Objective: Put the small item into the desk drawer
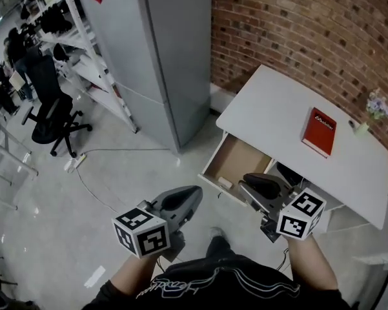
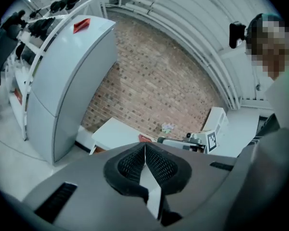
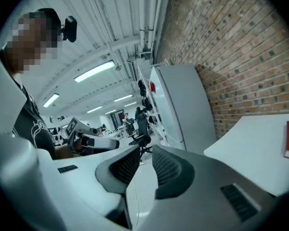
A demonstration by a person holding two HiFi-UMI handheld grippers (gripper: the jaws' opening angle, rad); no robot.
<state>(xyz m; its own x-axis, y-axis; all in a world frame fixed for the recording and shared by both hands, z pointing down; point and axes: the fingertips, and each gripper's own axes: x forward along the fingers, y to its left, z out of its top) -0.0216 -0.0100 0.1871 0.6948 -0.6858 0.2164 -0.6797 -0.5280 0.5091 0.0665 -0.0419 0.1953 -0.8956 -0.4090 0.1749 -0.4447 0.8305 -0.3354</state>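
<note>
Since the small item point(image 1: 224, 183) seemed already to lie in the open drawer point(image 1: 239, 155) just ahead of my right tongs point(image 1: 246, 182), I held those parted and empty by its front, my left tongs point(image 1: 195, 192) clenched on nothing, clear of the counter point(image 1: 277, 118).

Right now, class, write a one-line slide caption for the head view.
Left claw and right claw poised near the open wooden drawer of a white desk, red rectangular book on top.
</note>
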